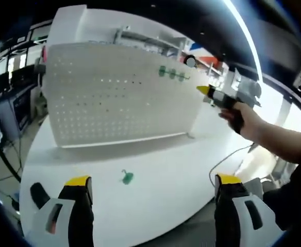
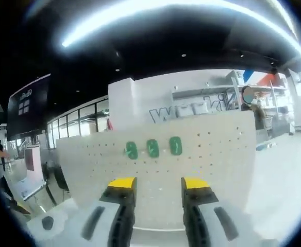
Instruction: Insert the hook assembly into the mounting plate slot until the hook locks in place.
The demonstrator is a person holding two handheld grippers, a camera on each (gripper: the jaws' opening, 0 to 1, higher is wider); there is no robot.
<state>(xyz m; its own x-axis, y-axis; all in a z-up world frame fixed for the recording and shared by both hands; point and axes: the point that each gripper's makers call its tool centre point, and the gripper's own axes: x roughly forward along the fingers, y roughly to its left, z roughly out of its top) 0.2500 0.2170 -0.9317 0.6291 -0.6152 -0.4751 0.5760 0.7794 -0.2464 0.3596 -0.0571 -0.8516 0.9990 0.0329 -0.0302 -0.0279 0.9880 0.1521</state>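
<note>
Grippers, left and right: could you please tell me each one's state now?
Left gripper: open, holding nothing.
Right gripper: open, holding nothing.

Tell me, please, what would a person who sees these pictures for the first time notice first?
The white pegboard standing upright on the white table draws the eye first, with three green hooks in a row near its top. A fourth green hook lies alone on the table in front of the board. In the left gripper view, the right gripper hangs near the board's upper corner, beside the three hooks.

Left gripper (image 1: pixel 153 188) low, jaws spread wide, nothing in them. Right gripper (image 2: pixel 158 186) raised in the hand (image 1: pixel 246 121), jaws parted, also holding nothing.
</note>
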